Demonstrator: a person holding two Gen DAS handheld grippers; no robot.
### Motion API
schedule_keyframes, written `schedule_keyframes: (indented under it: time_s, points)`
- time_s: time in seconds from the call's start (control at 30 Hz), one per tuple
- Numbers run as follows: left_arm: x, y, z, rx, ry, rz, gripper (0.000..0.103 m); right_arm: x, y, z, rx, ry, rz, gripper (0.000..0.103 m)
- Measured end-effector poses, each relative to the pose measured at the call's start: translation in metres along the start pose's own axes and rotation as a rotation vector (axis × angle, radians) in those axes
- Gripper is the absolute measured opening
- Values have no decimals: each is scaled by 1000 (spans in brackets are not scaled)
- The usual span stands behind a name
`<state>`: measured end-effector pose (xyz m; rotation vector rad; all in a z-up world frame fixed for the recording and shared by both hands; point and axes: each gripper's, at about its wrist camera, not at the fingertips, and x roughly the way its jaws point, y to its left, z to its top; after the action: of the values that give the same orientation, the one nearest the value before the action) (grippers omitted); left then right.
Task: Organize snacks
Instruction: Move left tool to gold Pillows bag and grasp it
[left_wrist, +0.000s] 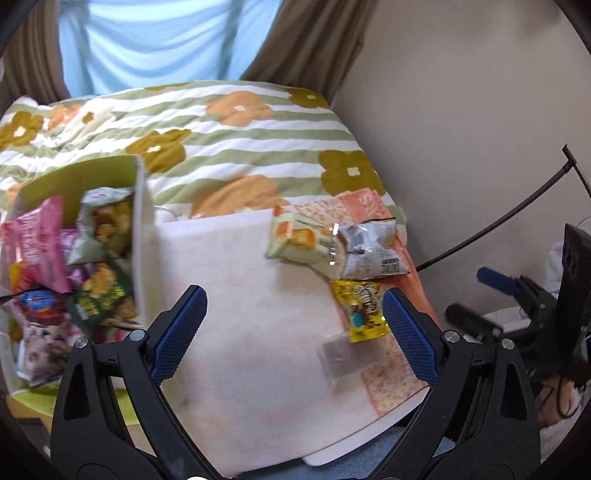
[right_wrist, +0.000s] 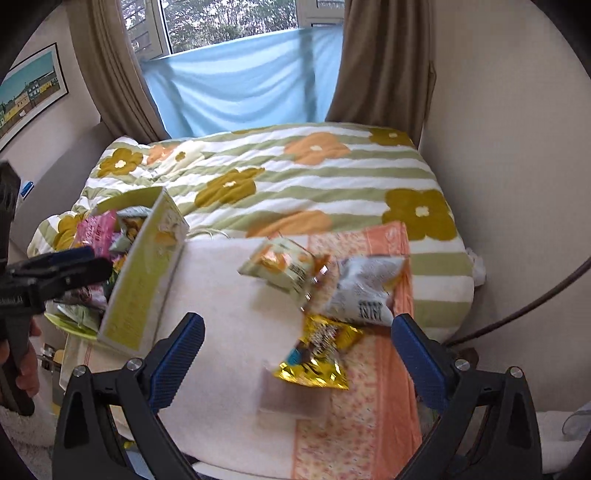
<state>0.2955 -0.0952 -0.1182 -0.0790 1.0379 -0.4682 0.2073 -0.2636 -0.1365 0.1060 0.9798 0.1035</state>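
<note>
Right now both claws stand wide and hold nothing. The left claw (left_wrist: 293, 328) hangs over the pale cloth (left_wrist: 236, 295) in the lower middle of its view, while the right claw (right_wrist: 297, 356) frames the loose packets from the lower edge of its own picture.

Most of the snacks already sit in the green cardboard box (left_wrist: 142, 236) at the left of the frame, packed tight: a pink bag (left_wrist: 35, 240), a grey-green chip bag (left_wrist: 103, 225), a dark green one (left_wrist: 103, 295). Four things remain outside it, right of centre: a cream cracker packet (left_wrist: 295, 240), a white-and-grey packet (left_wrist: 373, 251) lying partly over it, a yellow foil candy bag (left_wrist: 364, 310) just below, and a small clear sachet (left_wrist: 340, 358) nearer the camera.

I judge the sorting well along, with a fresh pick in hand. The yellow bag lies nearest the right claw, so that claw must drop over it, close, then carry it leftward to the box. Everything is blurred, so the labels are unreadable.
</note>
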Motion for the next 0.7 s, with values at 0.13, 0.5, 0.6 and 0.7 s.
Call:
schedule_keyframes:
  time_s: [0.13, 0.5, 0.6, 0.7]
  points:
    - [41, -42, 4, 13, 70, -20, 95, 7, -27, -15, -24, 36, 0, 101]
    - [192, -90, -17, 16, 372, -61, 95, 45, -58, -65, -56, 146, 48, 101]
    - [219, -88, -24, 10, 424, -61, 95, 58, -58, -76, -28, 176, 71, 101]
    - [240, -85, -27, 11, 451, -51, 95, 71, -53, -86, -39, 197, 79, 101]
